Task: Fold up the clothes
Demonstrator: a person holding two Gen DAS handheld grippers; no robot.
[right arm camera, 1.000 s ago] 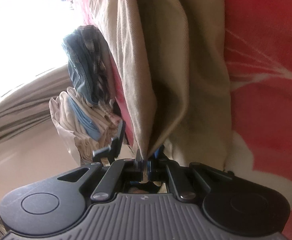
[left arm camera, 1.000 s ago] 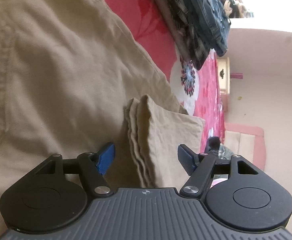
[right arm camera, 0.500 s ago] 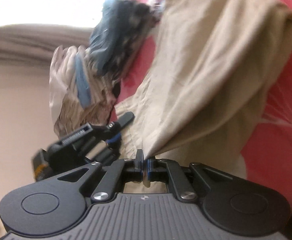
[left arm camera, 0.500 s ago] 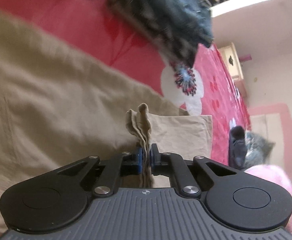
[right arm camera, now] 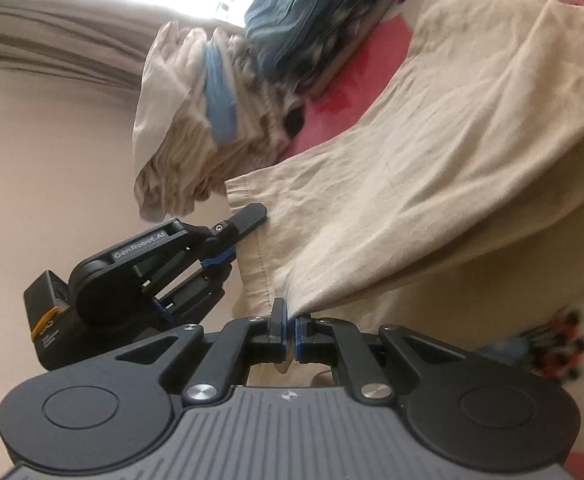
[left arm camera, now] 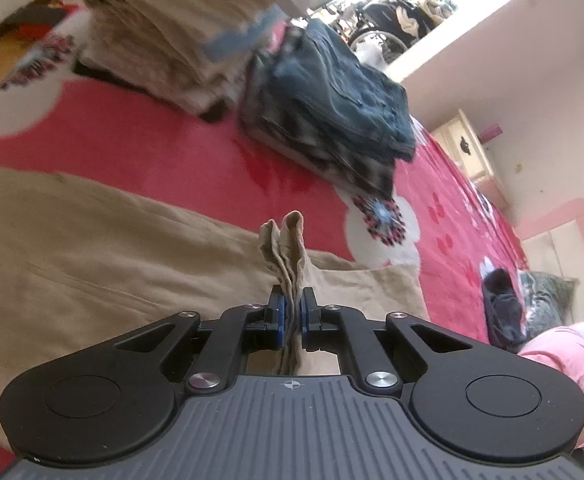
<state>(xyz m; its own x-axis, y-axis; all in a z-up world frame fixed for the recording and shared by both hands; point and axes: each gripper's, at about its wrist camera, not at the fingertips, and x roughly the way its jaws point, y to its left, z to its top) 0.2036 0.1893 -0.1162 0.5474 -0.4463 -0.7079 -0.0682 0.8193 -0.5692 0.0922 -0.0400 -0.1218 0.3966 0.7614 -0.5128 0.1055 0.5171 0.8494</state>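
A bunched hem of the khaki trousers (left arm camera: 92, 264) was clamped between the left gripper (left arm camera: 291, 318) fingers above a red floral bedspread (left arm camera: 152, 148). Another edge was pinched tight by the right gripper (right arm camera: 291, 334), beside stacks of folded clothes (right arm camera: 196, 120).

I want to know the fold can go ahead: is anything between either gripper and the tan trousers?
Nothing visible. The left gripper and right gripper are each shut on the tan trousers. The folded stacks sit apart on the red bedspread.
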